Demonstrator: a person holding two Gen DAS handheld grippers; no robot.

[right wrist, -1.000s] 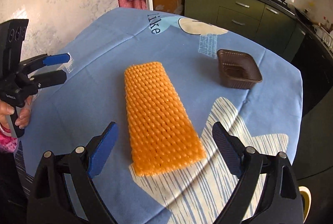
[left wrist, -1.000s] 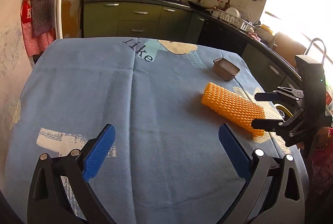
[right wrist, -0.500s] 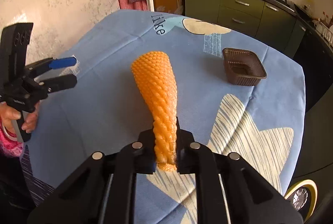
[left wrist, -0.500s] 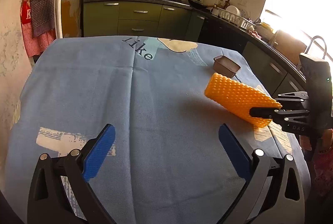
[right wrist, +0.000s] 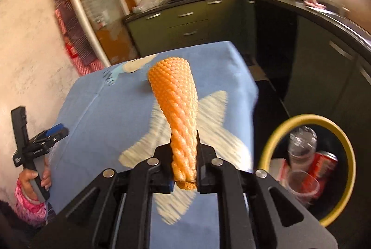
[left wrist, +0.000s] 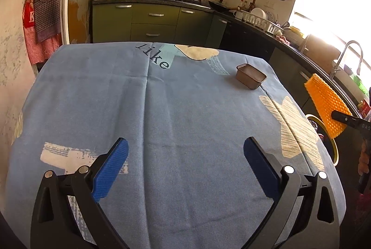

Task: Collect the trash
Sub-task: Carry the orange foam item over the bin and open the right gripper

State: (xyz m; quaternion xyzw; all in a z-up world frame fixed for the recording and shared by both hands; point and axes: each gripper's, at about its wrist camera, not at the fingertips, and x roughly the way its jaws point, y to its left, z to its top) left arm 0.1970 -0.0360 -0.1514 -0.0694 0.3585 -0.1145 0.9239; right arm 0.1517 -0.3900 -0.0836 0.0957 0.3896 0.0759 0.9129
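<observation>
The right gripper (right wrist: 184, 170) is clamped on one narrow end of the orange foam net (right wrist: 176, 100), squeezing it to a waist so the free end flares like a cone; it hangs clear of the table (left wrist: 162, 110), near the yellow-rimmed bin (right wrist: 343, 140), probably for a drop there; the bin already holds a clear bottle, a red can and a cup; the left gripper (left wrist: 185, 163) hovers empty with jaws wide; a ribbed brown tray (left wrist: 251, 76) waits on the soft blue cloth.
</observation>
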